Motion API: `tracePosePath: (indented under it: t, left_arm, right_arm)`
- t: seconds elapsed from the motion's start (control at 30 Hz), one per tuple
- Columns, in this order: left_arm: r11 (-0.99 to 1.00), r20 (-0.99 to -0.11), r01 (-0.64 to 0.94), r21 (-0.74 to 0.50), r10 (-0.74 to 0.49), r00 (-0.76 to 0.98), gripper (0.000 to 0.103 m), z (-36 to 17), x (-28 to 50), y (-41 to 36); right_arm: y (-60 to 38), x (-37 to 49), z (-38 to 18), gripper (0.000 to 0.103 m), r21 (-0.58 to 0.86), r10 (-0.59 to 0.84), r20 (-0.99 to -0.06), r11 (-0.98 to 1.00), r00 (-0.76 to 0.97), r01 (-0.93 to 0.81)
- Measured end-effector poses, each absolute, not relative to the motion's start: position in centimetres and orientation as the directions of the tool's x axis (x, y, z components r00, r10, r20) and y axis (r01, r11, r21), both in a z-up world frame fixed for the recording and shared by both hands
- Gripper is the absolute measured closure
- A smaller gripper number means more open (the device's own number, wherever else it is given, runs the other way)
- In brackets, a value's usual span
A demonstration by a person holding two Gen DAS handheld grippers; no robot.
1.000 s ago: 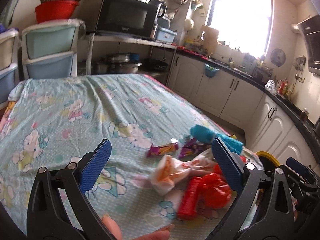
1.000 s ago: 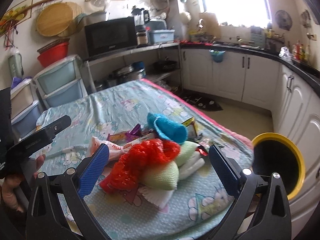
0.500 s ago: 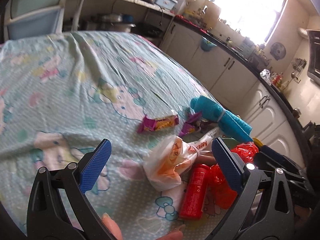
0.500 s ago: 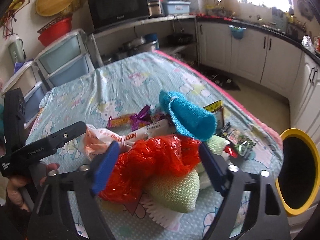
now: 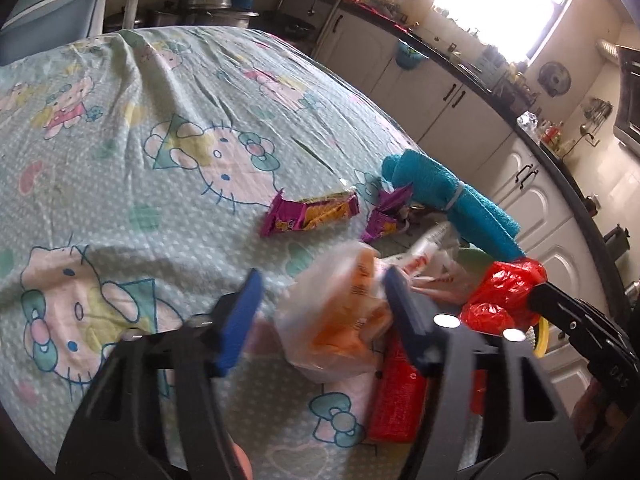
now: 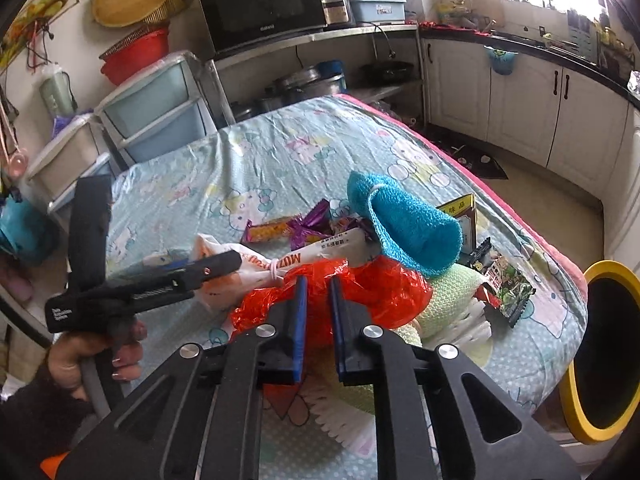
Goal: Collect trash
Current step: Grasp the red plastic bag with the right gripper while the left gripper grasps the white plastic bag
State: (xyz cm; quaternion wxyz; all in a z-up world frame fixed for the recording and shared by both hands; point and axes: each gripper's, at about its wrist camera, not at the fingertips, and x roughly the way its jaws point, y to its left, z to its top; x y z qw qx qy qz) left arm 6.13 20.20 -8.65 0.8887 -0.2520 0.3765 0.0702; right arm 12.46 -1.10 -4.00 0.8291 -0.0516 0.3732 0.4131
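1. The right gripper (image 6: 318,296) has its jaws closing on a fold of the red plastic bag (image 6: 376,288), which lies bunched between the blue pads; they look to be pinching it.
2. The left gripper (image 5: 320,300) has its jaws closing round the knotted white-and-orange bag (image 5: 340,316). The far pad touches it, the near pad stands clear, so it is not yet grasped.
3. By my reading the task is at its start: nothing looks binned. The purple wrappers (image 5: 310,214), teal rolled cloth (image 6: 404,224) and dark snack packet (image 6: 504,284) lie on the tablecloth (image 5: 120,140), from 11 to 3 o'clock of the red bag.
4. Only the right view properly shows the yellow-rimmed bin (image 6: 604,364), at 3 o'clock off the table edge; the left view alone shows the red tube-like pack (image 5: 396,396).
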Motion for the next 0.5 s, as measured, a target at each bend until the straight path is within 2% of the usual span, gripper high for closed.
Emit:
tracePosePath:
  t: [0.03,0.07,0.1,0.3,0.5]
  left_arm:
    - [0.869,-0.704,-0.309,-0.386,-0.062,0.707,0.069,-8.6,6.1,20.0]
    - [0.876,-0.701,-0.304,-0.376,-0.054,0.711,0.071,-8.5,6.1,19.8]
    - [0.884,-0.699,-0.298,-0.359,-0.044,0.714,0.078,-8.3,6.0,19.7]
    - [0.894,-0.679,-0.306,-0.328,0.002,0.734,0.086,-7.1,4.9,19.9]
    - [0.897,-0.624,-0.308,-0.316,0.048,0.780,0.088,-4.0,2.8,20.1]
  right_arm:
    - [-1.1,12.3,-3.9,0.093,0.226,0.651,-0.656,0.652,0.382,-0.724]
    - [-1.3,12.1,-3.7,0.094,0.228,0.657,-0.648,0.650,0.386,-0.725]
    - [-1.4,12.0,-3.7,0.095,0.232,0.660,-0.644,0.650,0.386,-0.724]
    - [-2.0,11.2,-2.6,0.097,0.245,0.690,-0.610,0.632,0.390,-0.735]
    - [-3.1,10.7,-0.9,0.099,0.255,0.719,-0.564,0.619,0.406,-0.743]
